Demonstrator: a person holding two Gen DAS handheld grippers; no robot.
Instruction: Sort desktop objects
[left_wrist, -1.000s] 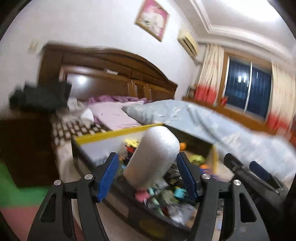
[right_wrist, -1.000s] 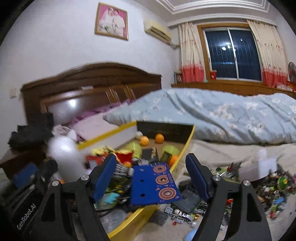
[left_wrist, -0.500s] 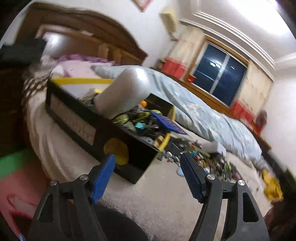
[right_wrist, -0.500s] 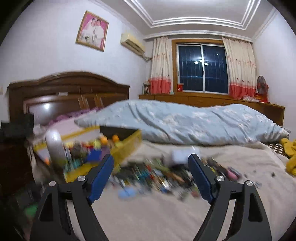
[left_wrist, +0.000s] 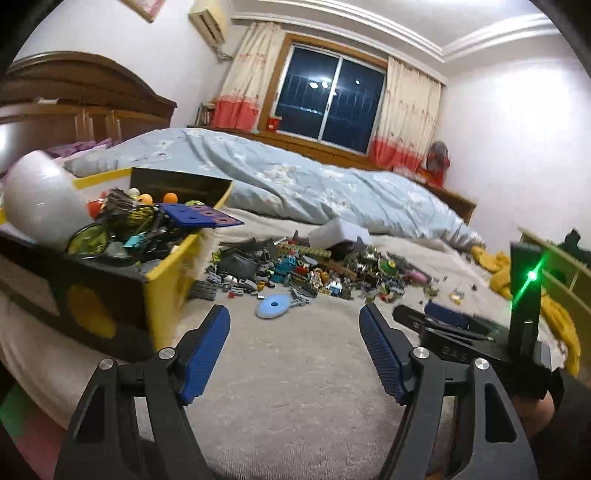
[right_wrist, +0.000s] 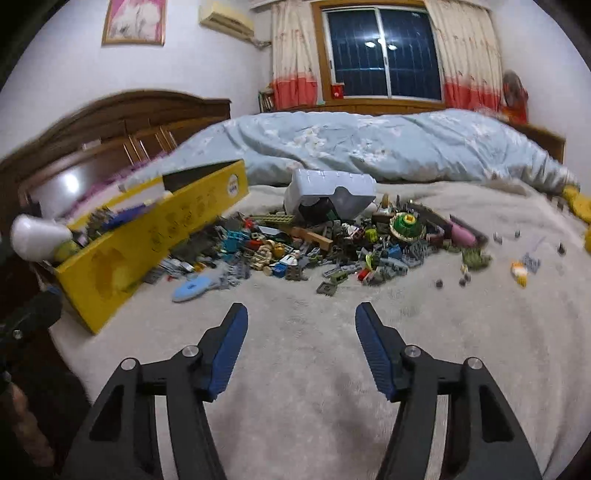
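Toy bricks and small parts (right_wrist: 332, 243) lay heaped on the beige blanket (right_wrist: 314, 369) of the bed, just beside a yellow and black box (right_wrist: 147, 243) already crammed with pieces, a white rounded object (left_wrist: 37, 206) and a blue perforated plate (left_wrist: 199, 216). A light blue disc (left_wrist: 273, 305) sat at the near edge of the heap. The left gripper (left_wrist: 293, 332) hung released above bare blanket, nothing between its blue pads. The right gripper (right_wrist: 301, 325) was closing, also on nothing, short of the heap. A pale blue quilt (right_wrist: 369, 147) lay behind.
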